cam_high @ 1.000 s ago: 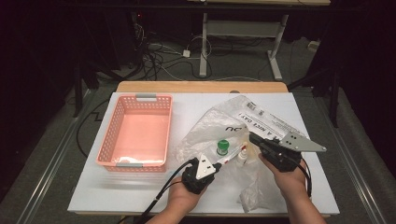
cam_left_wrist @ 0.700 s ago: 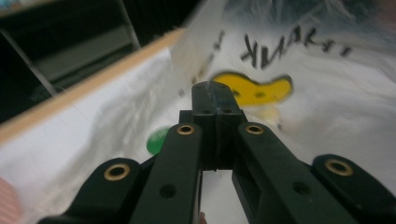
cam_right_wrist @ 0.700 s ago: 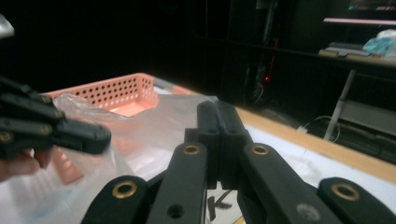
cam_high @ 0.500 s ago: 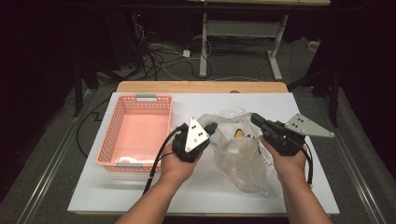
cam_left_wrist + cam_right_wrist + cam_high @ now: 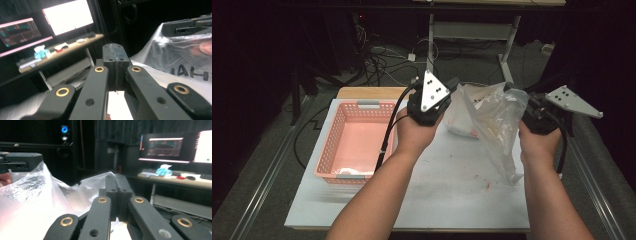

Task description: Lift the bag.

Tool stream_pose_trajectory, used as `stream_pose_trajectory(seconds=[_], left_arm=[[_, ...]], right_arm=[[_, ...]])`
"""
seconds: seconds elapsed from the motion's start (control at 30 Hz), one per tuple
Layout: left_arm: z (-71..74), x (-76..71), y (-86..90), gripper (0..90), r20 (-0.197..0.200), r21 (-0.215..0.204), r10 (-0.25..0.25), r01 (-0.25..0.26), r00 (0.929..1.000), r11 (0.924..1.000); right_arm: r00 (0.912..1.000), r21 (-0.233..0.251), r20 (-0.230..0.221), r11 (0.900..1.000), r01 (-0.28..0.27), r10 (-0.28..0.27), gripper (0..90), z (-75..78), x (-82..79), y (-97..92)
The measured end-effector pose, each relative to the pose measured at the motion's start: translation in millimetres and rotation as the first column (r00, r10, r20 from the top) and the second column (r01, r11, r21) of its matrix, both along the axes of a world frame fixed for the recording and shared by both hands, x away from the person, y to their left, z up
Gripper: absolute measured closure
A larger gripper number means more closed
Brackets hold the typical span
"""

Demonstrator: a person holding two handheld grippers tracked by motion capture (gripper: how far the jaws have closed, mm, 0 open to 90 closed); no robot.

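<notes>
Above the white desk (image 5: 452,185), both forearms came in from the near edge. The left tool (image 5: 451,86) and right tool (image 5: 510,90) each pinched an upper edge of the crumpled clear plastic bag (image 5: 492,125), jaws pressed together on the film, the bag hanging between them off the desk. Left of it sat the pink slotted plastic basket (image 5: 332,150). Beyond, cables (image 5: 387,55) lay on the floor.

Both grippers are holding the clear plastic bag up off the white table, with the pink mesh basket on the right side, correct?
Not quite: in the high view the pink mesh basket sits on the table's left side. The left gripper and right gripper do hold the clear plastic bag above the white table.
</notes>
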State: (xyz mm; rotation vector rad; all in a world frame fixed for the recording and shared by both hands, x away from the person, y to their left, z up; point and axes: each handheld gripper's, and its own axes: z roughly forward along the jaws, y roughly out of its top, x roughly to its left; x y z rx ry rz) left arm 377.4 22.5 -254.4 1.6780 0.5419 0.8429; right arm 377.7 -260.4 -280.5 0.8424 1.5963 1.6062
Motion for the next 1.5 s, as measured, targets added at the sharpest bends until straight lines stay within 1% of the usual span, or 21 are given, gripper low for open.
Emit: stream_pose_trajectory(seconds=[0.17, 0.27, 0.33, 0.43, 0.57, 0.7, 0.77, 0.8, 0.93, 0.97, 1.0, 1.07, 1.13, 1.17, 1.2, 1.23, 1.33, 1.37, 1.43, 1.47, 1.5], left_arm=[[23.8, 15.8, -8.7, 88.8, 0.035, -0.024, 0.017, -0.016, 0.9992, 0.9996], [34.5, 26.5, -13.7, 88.8, 0.032, -0.043, 0.023, -0.022, 0.9992, 0.9988], [35.9, 31.4, -16.4, 88.8, 0.029, -0.041, 0.027, -0.026, 0.9992, 0.9988], [30.2, 38.4, -17.7, 88.7, 0.004, -0.029, 0.028, -0.028, 0.9996, 0.9992], [13.0, 43.5, -14.2, 88.6, -0.035, -0.025, 0.031, -0.032, 0.9989, 0.9992], [-2.3, 40.7, -9.9, 87.1, -0.07, -0.019, 0.024, -0.026, 0.9973, 0.9995], [-6.8, 37.9, -7.1, 78.5, -0.099, -0.02, 0.018, -0.02, 0.9949, 0.9996], [-8.6, 35.9, -4.9, 73.7, -0.116, -0.019, 0.012, -0.015, 0.9932, 0.9997], [-18.2, 23.1, 6.8, 60.7, -0.145, -0.027, -0.008, 0.004, 0.9894, 0.9996], [-21.8, 19.1, 11.2, 57.6, -0.168, -0.041, -0.022, 0.016, 0.9855, 0.999], [-24.9, 15.5, 14.6, 54.0, -0.189, -0.041, -0.029, 0.022, 0.9815, 0.9989], [-33.0, 7.7, 19.1, 50.8, -0.204, -0.044, -0.025, 0.017, 0.9786, 0.9989], [-44.8, 0.6, 21.1, 47.9, -0.234, -0.025, -0.033, 0.028, 0.9718, 0.9993], [-51.0, -2.3, 22.5, 46.5, -0.248, -0.025, -0.041, 0.036, 0.968, 0.999], [-57.7, -5.0, 24.3, 46.1, -0.264, -0.038, -0.053, 0.045, 0.9632, 0.9983], [-65.5, -7.3, 26.1, 45.0, -0.282, -0.036, -0.056, 0.048, 0.9578, 0.9982], [-80.9, -11.4, 30.9, 41.9, -0.319, -0.038, -0.063, 0.053, 0.9456, 0.9979], [-87.6, -13.3, 32.0, 41.1, -0.343, -0.041, -0.071, 0.061, 0.9364, 0.9973], [-96.7, -17.0, 33.2, 39.1, -0.361, -0.036, -0.077, 0.069, 0.9292, 0.997], [-103.7, -20.3, 33.2, 38.7, -0.373, -0.033, -0.086, 0.08, 0.9239, 0.9963], [-108.1, -22.4, 32.5, 37.5, -0.378, -0.027, -0.091, 0.087, 0.9212, 0.9958]], right_arm=[[0.998, 0.024, 0.033, 0.9983, 0.052, -0.053, 90.0, 25.2, 8.4, -13.1], [0.9956, 0.03, 0.051, 0.9966, 0.077, -0.078, 90.0, 37.4, 13.1, -20.4], [0.9944, 0.04, 0.052, 0.9951, 0.09, -0.092, 90.0, 43.3, 16.2, -25.2], [0.9935, 0.031, 0.049, 0.9943, 0.102, -0.103, 90.0, 43.6, 18.6, -30.2], [0.9938, 0.007, 0.029, 0.9942, 0.107, -0.107, 90.0, 28.6, 20.3, -29.1], [0.995, -0.007, 0.003, 0.9949, 0.1, -0.1, 90.0, 14.4, 21.0, -27.9], [0.9954, -0.027, -0.007, 0.9951, 0.095, -0.095, 90.0, 9.7, 20.4, -26.9], [0.9957, -0.028, -0.013, 0.9955, 0.091, -0.091, 90.0, 7.9, 19.8, -26.1], [0.9959, -0.045, -0.02, 0.9952, 0.087, -0.088, 90.0, 3.2, 16.5, -24.9], [0.9958, -0.05, -0.013, 0.9947, 0.09, -0.091, 90.0, 2.8, 15.5, -25.0], [0.9962, -0.051, -0.016, 0.9951, 0.084, -0.085, 90.0, 2.7, 13.7, -25.1], [0.997, -0.052, -0.015, 0.9958, 0.076, -0.076, 88.4, 3.6, 11.0, -24.9], [0.9978, -0.059, -0.013, 0.9962, 0.064, -0.064, 83.3, 5.5, 7.2, -25.4], [0.9982, -0.059, -0.011, 0.9966, 0.058, -0.059, 81.4, 6.5, 5.1, -25.3], [0.9984, -0.059, -0.01, 0.9967, 0.055, -0.056, 78.9, 7.5, 2.5, -25.3], [0.9985, -0.056, -0.009, 0.997, 0.053, -0.054, 76.4, 8.8, -0.4, -25.3], [0.9989, -0.067, 0.005, 0.9967, 0.046, -0.046, 71.0, 13.0, -10.1, -26.8], [0.9991, -0.064, 0.008, 0.997, 0.043, -0.042, 69.3, 14.3, -13.3, -28.6], [0.9992, -0.056, 0.013, 0.9976, 0.039, -0.039, 66.7, 16.0, -19.8, -32.1], [0.9993, -0.056, 0.012, 0.9978, 0.036, -0.036, 65.6, 16.0, -22.8, -33.2], [0.9995, -0.062, 0.011, 0.9976, 0.032, -0.031, 64.4, 15.0, -26.1, -34.3]])
